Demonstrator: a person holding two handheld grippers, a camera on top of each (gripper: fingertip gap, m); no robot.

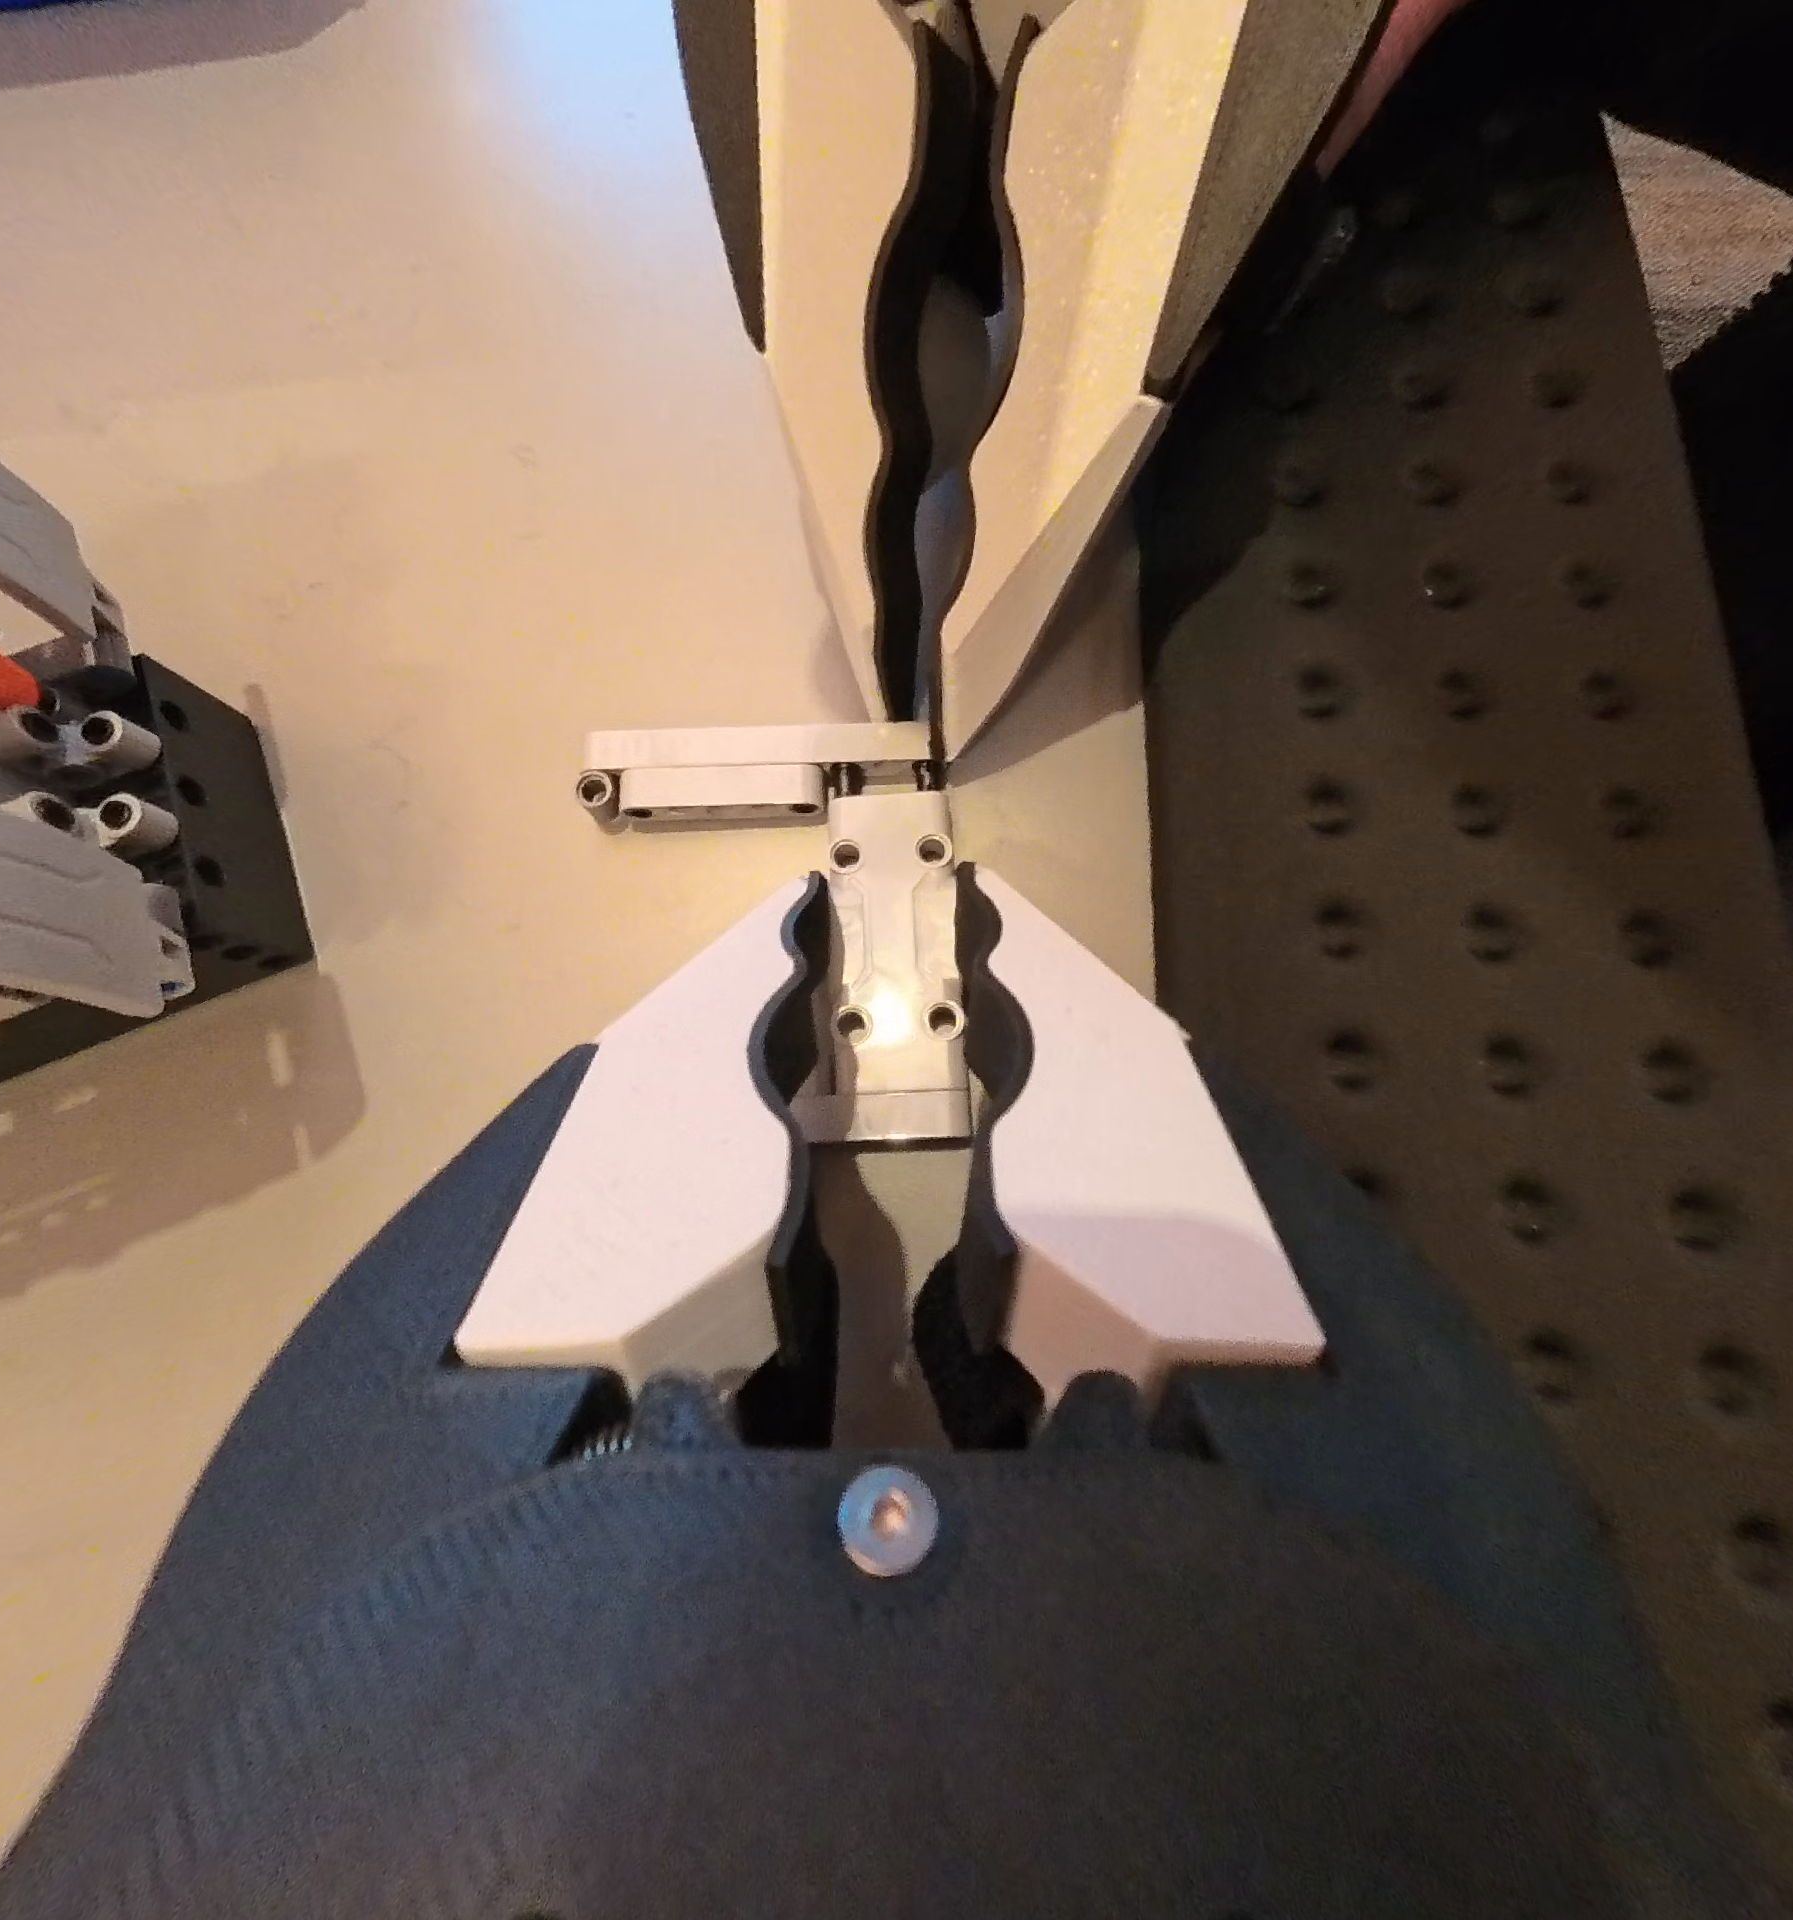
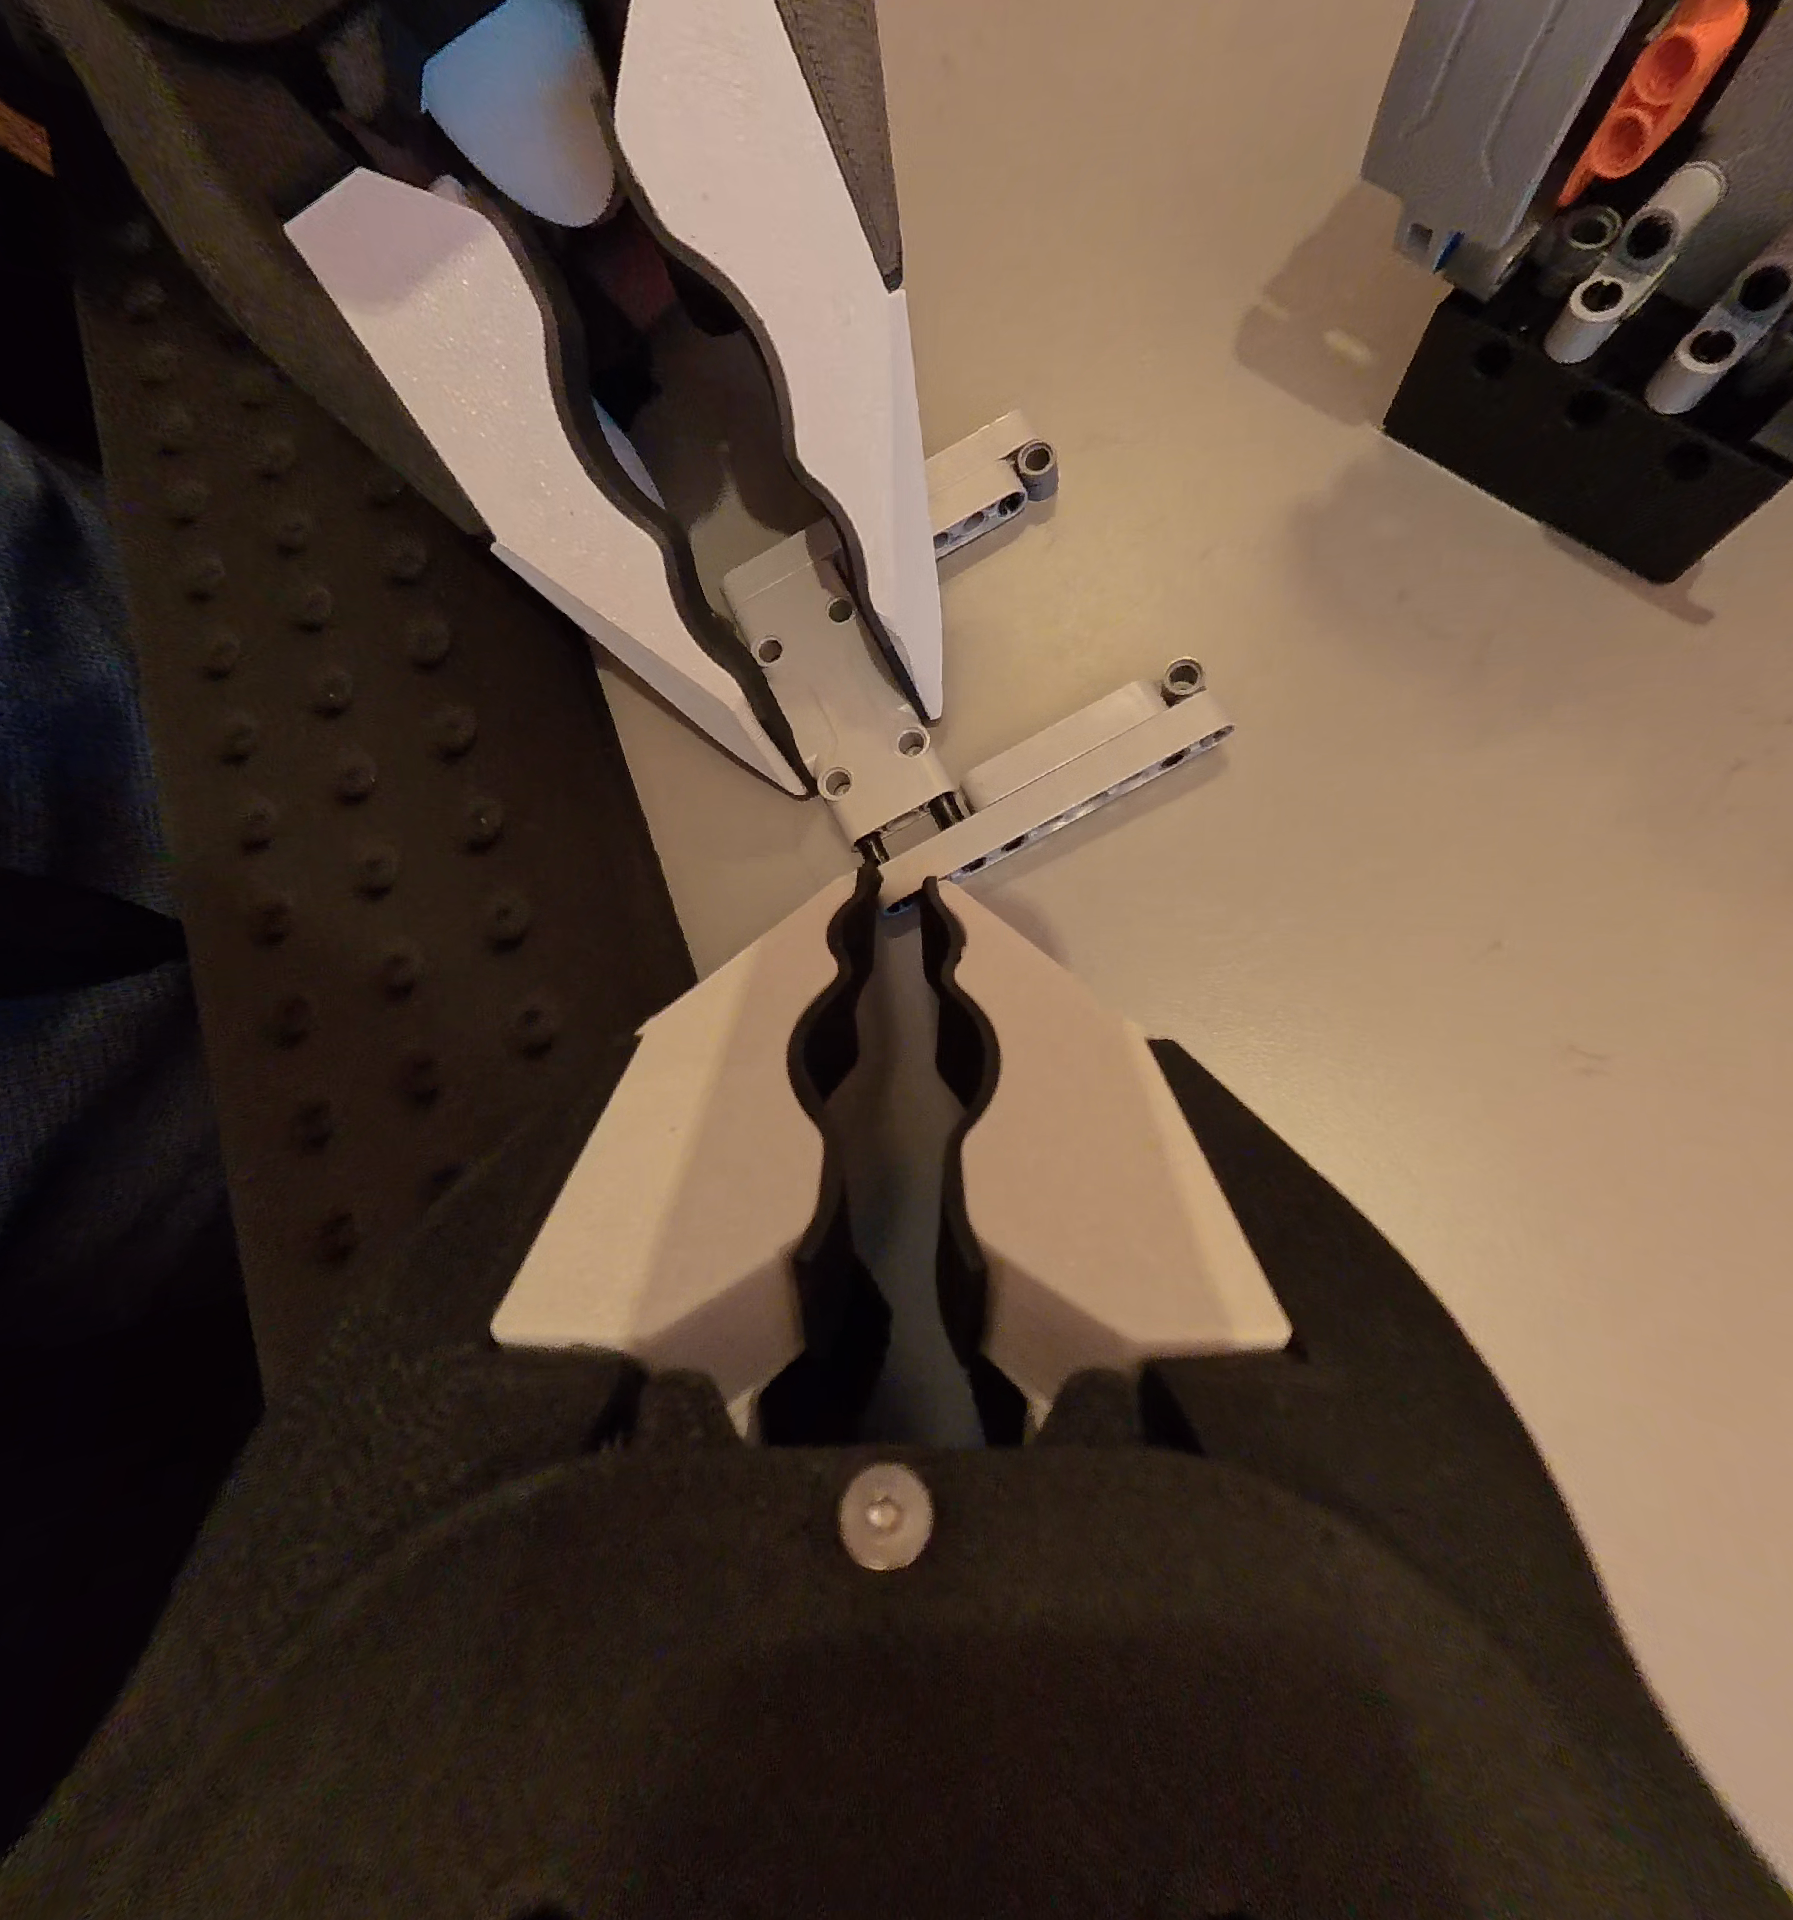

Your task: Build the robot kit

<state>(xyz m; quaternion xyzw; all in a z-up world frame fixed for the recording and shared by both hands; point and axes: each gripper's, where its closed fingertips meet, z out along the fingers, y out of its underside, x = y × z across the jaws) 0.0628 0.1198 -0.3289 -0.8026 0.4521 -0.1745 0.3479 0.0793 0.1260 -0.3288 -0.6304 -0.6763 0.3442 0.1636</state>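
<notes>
My left gripper (image 1: 892, 883) is shut on a flat light grey panel (image 1: 892, 966) with four holes. It also shows in the right wrist view (image 2: 864, 748), coming in from the upper left with the panel (image 2: 830, 686). My right gripper (image 2: 900, 885) is shut on one end of a long light grey beam (image 2: 1079, 764); it enters the left wrist view (image 1: 918, 722) from the top. The beam (image 1: 726, 774) lies crosswise against the panel's far edge. Two black pins (image 1: 850, 774) bridge a small gap between them. A grey pin (image 2: 1181, 677) sits in the beam's free end.
A black holder block (image 1: 217, 821) with grey tubes, grey curved panels and an orange part stands on the cream table (image 1: 404, 416); it also shows in the right wrist view (image 2: 1598, 436). A dark studded mat (image 1: 1443, 831) lies beside the grippers. A similar beam shape (image 2: 985, 473) shows behind the left finger, perhaps a reflection. My two grippers' fingertips are within a few centimetres of each other.
</notes>
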